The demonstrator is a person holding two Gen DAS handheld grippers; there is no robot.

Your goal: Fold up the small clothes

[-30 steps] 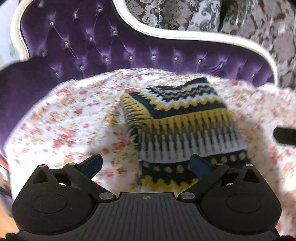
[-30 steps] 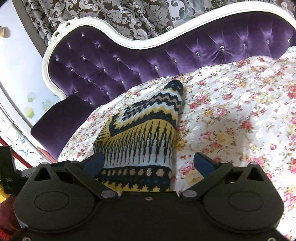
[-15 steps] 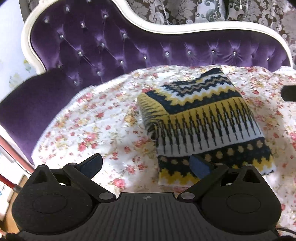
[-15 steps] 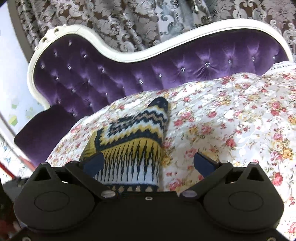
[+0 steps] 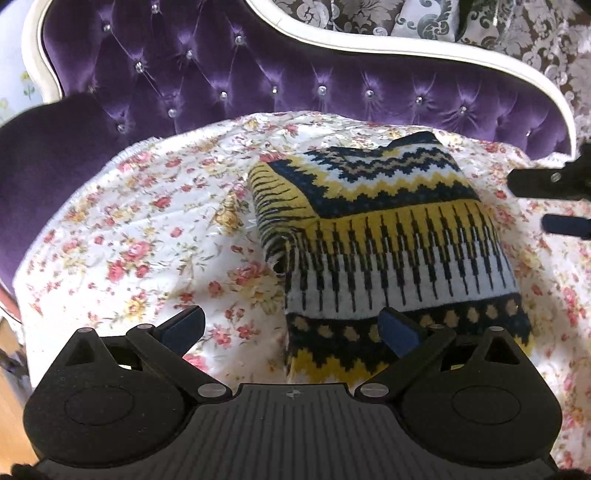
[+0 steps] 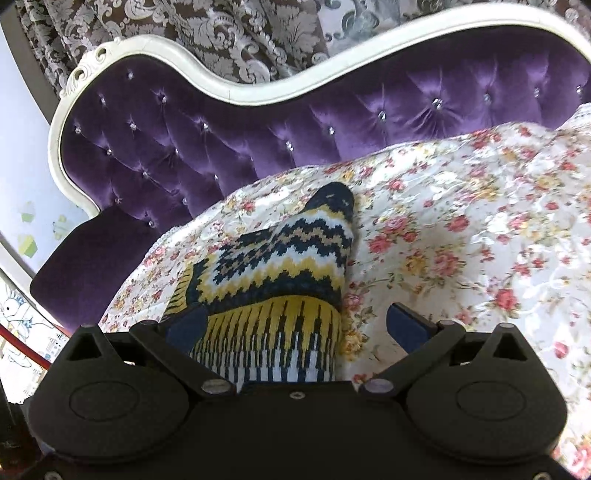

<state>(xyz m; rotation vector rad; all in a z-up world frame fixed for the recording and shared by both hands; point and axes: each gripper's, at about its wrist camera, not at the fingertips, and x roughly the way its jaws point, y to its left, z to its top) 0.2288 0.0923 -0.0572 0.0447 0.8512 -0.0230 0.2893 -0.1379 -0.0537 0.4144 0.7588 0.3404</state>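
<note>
A knitted garment (image 5: 388,240) in yellow, navy and white zigzag bands lies folded into a thick rectangle on a floral sheet (image 5: 140,236). My left gripper (image 5: 291,328) hangs open just in front of the garment's near left corner, holding nothing. In the right wrist view the same folded garment (image 6: 288,280) shows from its right side. My right gripper (image 6: 301,326) is open, its left finger over the garment's edge and its right finger over the sheet (image 6: 461,240). The right gripper's fingers (image 5: 565,225) also show at the right edge of the left wrist view.
A purple tufted sofa back (image 5: 258,74) with a white frame (image 6: 207,74) rises behind the sheet. Patterned curtains (image 6: 221,26) hang beyond it. A purple armrest (image 5: 44,155) bounds the left side. Floor (image 5: 11,413) shows at the lower left.
Both grippers have shifted and tilted slightly over the past second and stay open. The folded garment lies in the same shape. The right gripper's fingers show more at the left view's right edge.
</note>
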